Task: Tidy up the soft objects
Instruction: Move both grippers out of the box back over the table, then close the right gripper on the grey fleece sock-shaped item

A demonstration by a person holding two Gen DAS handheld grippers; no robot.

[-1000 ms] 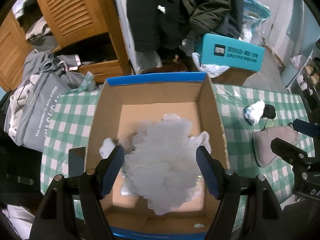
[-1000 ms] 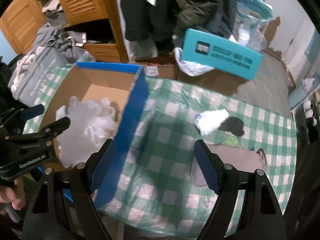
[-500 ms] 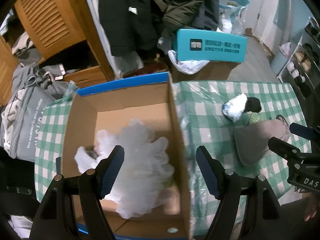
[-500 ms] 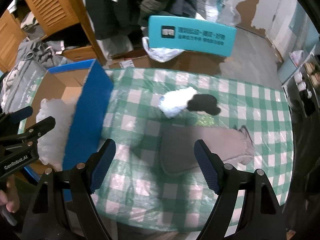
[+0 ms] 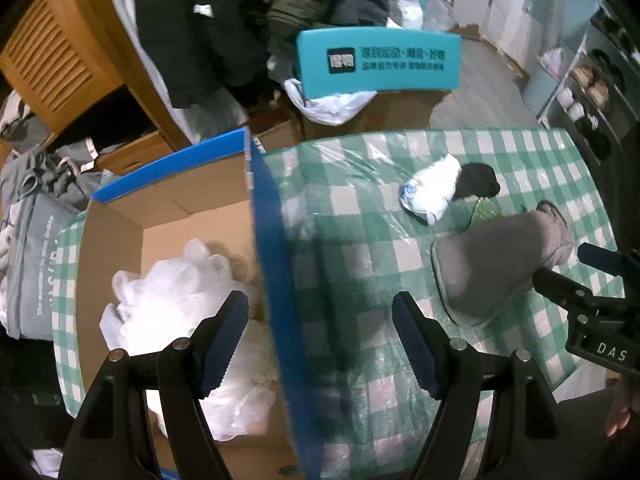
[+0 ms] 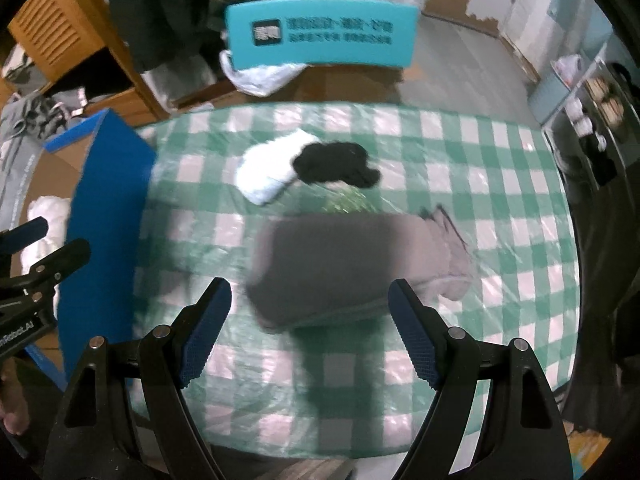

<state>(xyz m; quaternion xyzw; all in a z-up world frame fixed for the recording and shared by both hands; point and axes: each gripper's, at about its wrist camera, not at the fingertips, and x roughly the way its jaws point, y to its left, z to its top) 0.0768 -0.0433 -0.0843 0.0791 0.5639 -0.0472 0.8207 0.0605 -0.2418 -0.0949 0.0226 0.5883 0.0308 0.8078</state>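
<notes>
Left gripper [image 5: 320,340]: jaws wide apart, empty, straddling the box wall
Right gripper [image 6: 310,330]: spread wide, empty, above grey slipper [image 6: 344,268]
Box [image 5: 268,256]: holds white plastic bag [image 5: 168,308]

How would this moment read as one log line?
left tongs: open, empty | right tongs: open, above grey slipper | white bag: in box

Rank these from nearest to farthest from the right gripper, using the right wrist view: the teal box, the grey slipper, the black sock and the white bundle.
1. Grey slipper: lies directly ahead of the open right gripper, on the checked table.
2. Black sock and white bundle: side by side beyond the slipper, sock to the right; too close to call.
3. Teal box: off the table's far edge.
</notes>
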